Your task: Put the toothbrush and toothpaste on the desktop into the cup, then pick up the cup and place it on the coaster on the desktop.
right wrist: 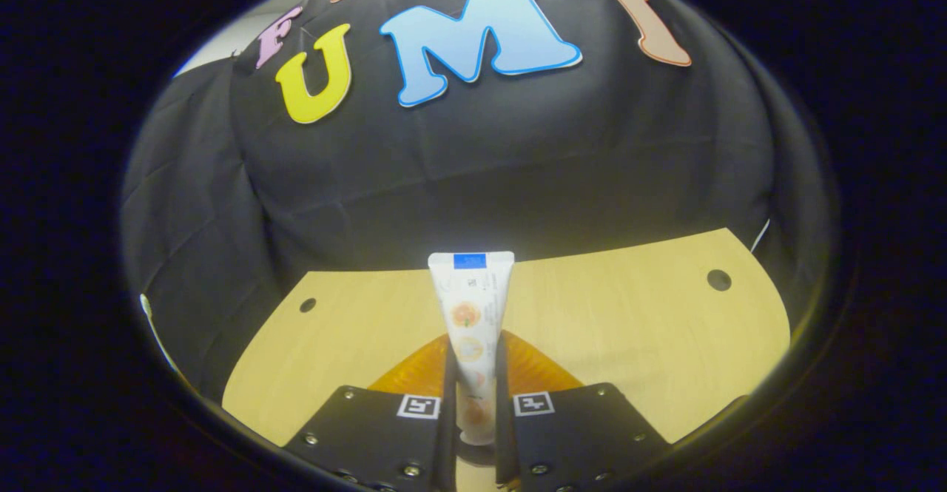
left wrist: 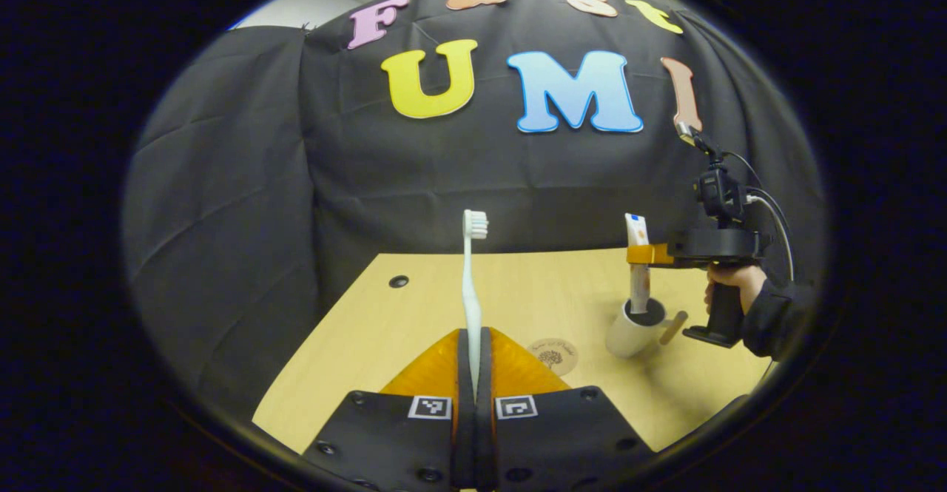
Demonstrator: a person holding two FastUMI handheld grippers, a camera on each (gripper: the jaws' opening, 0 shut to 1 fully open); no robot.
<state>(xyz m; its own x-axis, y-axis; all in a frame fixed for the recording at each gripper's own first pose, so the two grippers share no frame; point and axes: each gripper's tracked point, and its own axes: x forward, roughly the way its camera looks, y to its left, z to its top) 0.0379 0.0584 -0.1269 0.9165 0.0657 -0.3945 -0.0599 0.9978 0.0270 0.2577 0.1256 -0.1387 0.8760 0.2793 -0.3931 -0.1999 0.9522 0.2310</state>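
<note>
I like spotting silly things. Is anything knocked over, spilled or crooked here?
Nothing is spilled or broken. The cup stands upright on the table, not on the coaster yet. The right gripper holds the toothpaste upright with its bottom end in the cup. The left gripper holds the toothbrush upright, bristles up.

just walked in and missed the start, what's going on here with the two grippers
A person holds a gripper in each hand over a wooden desktop. The left gripper is shut on a toothbrush, held upright with the bristles on top. The right gripper, seen in the left gripper view, is shut on a toothpaste tube whose lower end is already inside the white cup. The coaster lies on the desktop beside the cup, with nothing on it.
</note>
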